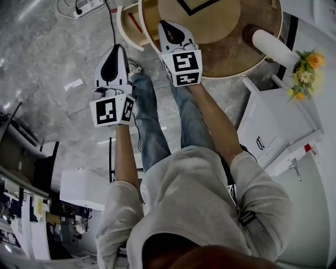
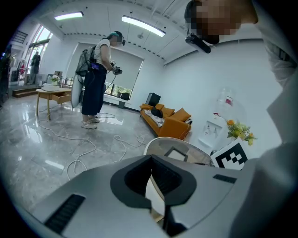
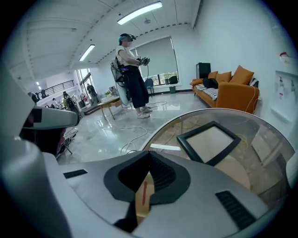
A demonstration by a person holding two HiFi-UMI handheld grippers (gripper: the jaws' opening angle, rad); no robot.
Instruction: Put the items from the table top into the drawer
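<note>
1. Furthest left, the left gripper (image 1: 116,48) hangs over the grey floor (image 1: 52,63). Its fingers are pressed together with nothing between them, and the drawer lies ahead and to the right of its tips.
2. Just ahead of both sets of fingertips, the drawer (image 1: 124,29) stands pulled open from the round glass table (image 1: 231,52). A thin red stick (image 1: 135,22), perhaps a pen, already lies inside it. It looks light, stiff and slim, and likely to roll, so a pinch across its middle would suit.
3. The right gripper (image 1: 164,23) hovers at the table's near rim, fingers closed and empty. The red stick shows below its tips, in the drawer.
4. Beyond those tips, the table carries a flat black square frame (image 1: 197,5) and no loose item that I can make out. I judge that little is left to move.
5. Far right of the fingers, a white cylinder (image 1: 273,48) sits at the table's rim, though I cannot tell whether it is on the table or beside it. Yellow flowers (image 1: 305,67) and a white cabinet (image 1: 278,121) stand close by and could crowd a reach there.
</note>
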